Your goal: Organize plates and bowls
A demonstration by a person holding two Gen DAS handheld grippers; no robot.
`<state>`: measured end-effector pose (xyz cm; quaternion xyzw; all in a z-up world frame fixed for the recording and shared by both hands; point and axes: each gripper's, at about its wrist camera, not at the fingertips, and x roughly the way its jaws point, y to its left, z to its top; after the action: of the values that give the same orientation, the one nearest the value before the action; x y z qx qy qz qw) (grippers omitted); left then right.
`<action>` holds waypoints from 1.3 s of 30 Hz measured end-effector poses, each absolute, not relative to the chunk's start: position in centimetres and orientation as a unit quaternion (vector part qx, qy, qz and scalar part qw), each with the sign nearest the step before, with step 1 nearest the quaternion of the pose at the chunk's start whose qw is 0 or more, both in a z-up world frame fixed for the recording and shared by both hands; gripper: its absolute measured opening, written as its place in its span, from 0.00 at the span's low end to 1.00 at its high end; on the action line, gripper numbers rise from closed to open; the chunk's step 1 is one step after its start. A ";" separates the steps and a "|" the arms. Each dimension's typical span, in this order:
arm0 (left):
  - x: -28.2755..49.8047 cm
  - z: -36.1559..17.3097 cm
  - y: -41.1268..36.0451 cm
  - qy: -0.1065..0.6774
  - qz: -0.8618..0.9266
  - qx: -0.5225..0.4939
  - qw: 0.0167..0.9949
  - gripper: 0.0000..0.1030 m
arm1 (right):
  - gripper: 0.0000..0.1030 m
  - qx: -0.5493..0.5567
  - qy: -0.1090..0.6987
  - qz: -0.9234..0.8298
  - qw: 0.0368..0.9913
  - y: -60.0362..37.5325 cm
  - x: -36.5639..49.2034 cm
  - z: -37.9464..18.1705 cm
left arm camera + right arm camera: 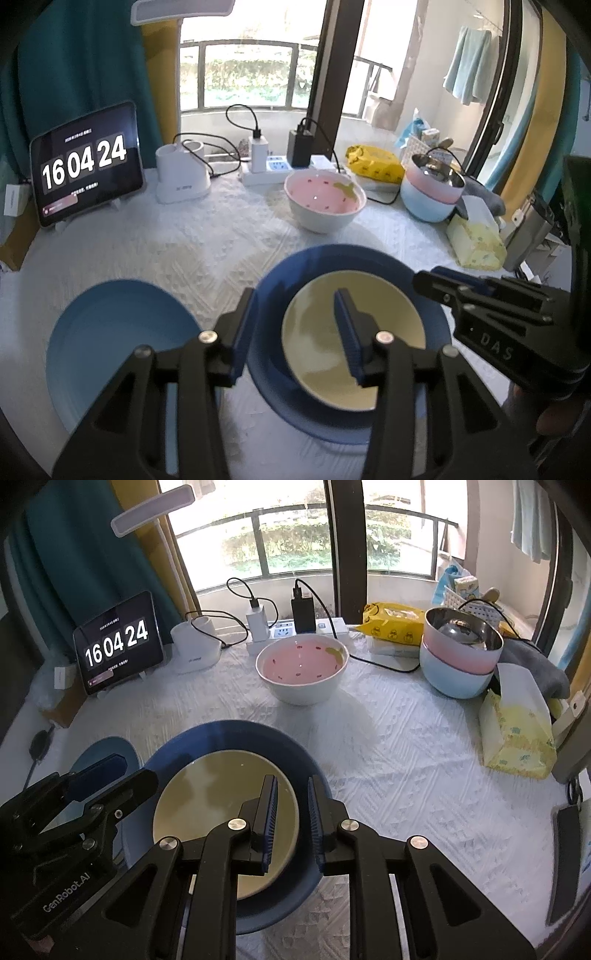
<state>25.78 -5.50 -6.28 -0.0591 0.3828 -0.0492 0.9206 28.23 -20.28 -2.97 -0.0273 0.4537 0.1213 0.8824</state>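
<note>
Left wrist view: our left claw [295, 332] stands released, its jaws straddling the near left rim of the dark blue plate [280, 280], pads apart from it. The yellow plate [321, 332] lies inside that plate on the tabletop [184, 240]; a light blue plate [110, 332] sits beside. Right wrist view: our right claw [291, 812] straddles the yellow plate's right rim; whether its narrow jaws pinch it we cannot tell. The pink bowl [302, 664] stands beyond.
</note>
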 end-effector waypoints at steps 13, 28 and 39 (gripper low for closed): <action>28.3 -4.7 -5.7 0.367 -0.052 -0.052 0.927 0.43 | 0.18 -0.027 0.445 0.122 0.887 -20.7 30.1 -1.8; 31.3 -3.7 -6.7 0.360 -0.053 -0.030 0.931 0.43 | 0.18 -0.024 0.435 0.126 0.891 -21.2 32.7 -1.1; 33.7 -2.8 -7.5 0.348 -0.049 -0.001 0.936 0.43 | 0.18 -0.020 0.431 0.125 0.893 -21.8 34.5 -0.8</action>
<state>33.74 -7.52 -2.76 -0.0014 0.3485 -0.0486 0.9361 34.49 -21.80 -0.83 -0.0196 0.4310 0.1249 0.8935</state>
